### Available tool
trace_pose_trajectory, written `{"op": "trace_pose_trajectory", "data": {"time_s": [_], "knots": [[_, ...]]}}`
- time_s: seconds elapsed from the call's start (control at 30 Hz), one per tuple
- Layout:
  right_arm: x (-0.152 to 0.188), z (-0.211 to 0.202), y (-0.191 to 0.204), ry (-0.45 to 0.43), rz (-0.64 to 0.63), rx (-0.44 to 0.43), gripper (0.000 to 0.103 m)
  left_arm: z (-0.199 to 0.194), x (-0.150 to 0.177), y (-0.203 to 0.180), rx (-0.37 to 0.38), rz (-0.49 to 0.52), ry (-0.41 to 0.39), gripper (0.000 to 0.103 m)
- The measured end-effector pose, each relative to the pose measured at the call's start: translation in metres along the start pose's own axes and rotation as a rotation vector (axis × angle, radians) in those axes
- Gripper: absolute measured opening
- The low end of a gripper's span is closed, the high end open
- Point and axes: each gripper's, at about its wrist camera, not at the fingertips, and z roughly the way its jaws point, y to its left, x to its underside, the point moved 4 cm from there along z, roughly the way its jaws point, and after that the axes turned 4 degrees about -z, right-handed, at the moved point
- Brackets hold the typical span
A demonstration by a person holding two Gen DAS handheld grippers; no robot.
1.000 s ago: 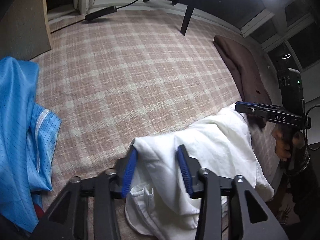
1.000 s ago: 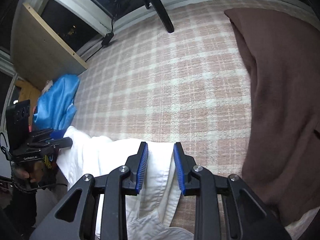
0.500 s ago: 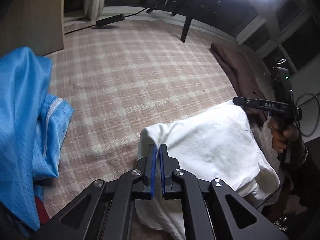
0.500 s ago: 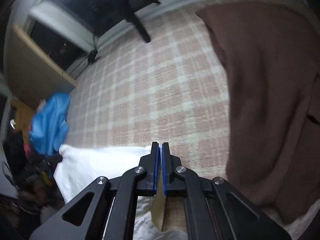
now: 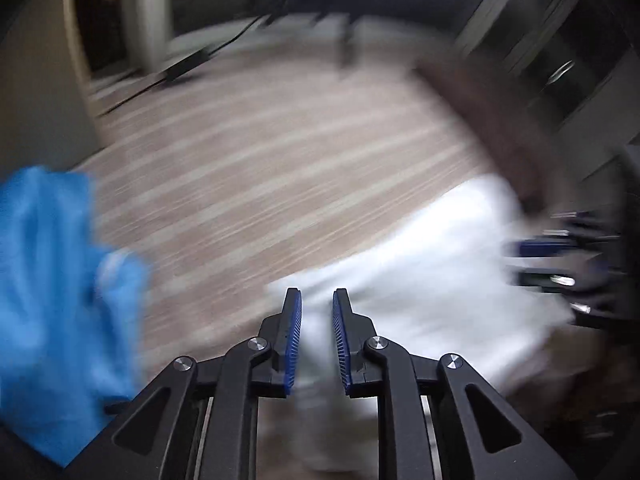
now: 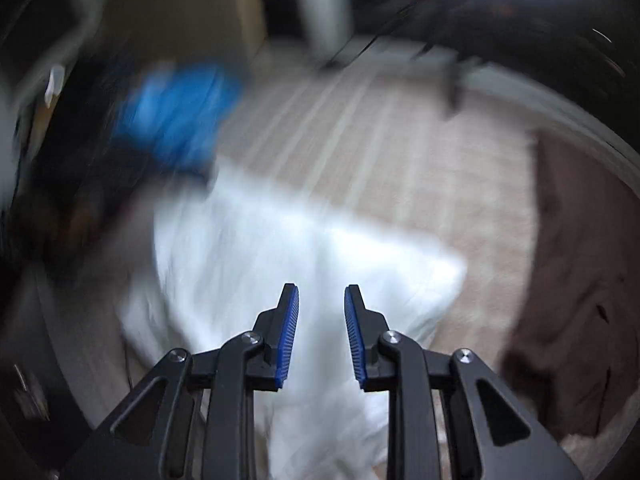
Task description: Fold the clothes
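On the checked bedcover (image 5: pixel 280 168) lies the white garment (image 5: pixel 432 280), bunched into a rough folded heap near the lower middle of both views. Left gripper (image 5: pixel 316 308) points steeply down over the garment's near left edge; its blue pads (image 5: pixel 294 340) stand apart with a narrow gap and the jaws are opening. White cloth shows through the gap, but the pads do not appear to press on it. Right gripper (image 6: pixel 321 304) hangs likewise over the garment (image 6: pixel 288 264), its pads (image 6: pixel 289 336) apart, jaws opening, cloth visible below and between them without any evident pinch. Both views are heavily smeared by motion, so fine contact cannot be confirmed. A blue garment (image 5: pixel 52 300) lies at the left side of the bedcover, close to the white one in the right wrist view (image 6: pixel 180 116). A brown cloth (image 6: pixel 580 280) lies along the right side, apart from the white garment.
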Motion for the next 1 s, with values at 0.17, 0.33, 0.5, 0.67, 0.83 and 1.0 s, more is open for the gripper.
{"op": "trace_pose_trajectory", "data": {"time_s": [0.17, 0.33, 0.5, 0.67, 0.83, 1.0], "knots": [[0.037, -0.015, -0.01, 0.07, -0.022, 0.126, 0.024, -0.027, 0.009, 0.039, 0.08, -0.13, -0.05, 0.016], [-0.008, -0.048, 0.035, -0.108, -0.077, 0.031, 0.033, -0.024, -0.005, 0.027, 0.148, -0.117, -0.043, 0.022], [-0.031, -0.026, 0.106, -0.149, -0.289, 0.008, 0.046, -0.008, -0.012, 0.016, 0.171, -0.083, 0.002, 0.022], [-0.017, 0.016, 0.12, 0.009, -0.341, -0.039, 0.005, -0.002, -0.006, 0.02, 0.052, -0.015, 0.023, 0.02], [0.004, 0.004, 0.116, 0.077, -0.257, -0.256, 0.005, -0.032, -0.013, -0.003, 0.076, 0.031, -0.066, 0.02], [-0.011, -0.046, 0.046, -0.105, -0.025, -0.196, 0.005, -0.023, -0.021, -0.057, 0.176, 0.154, -0.048, 0.023]]}}
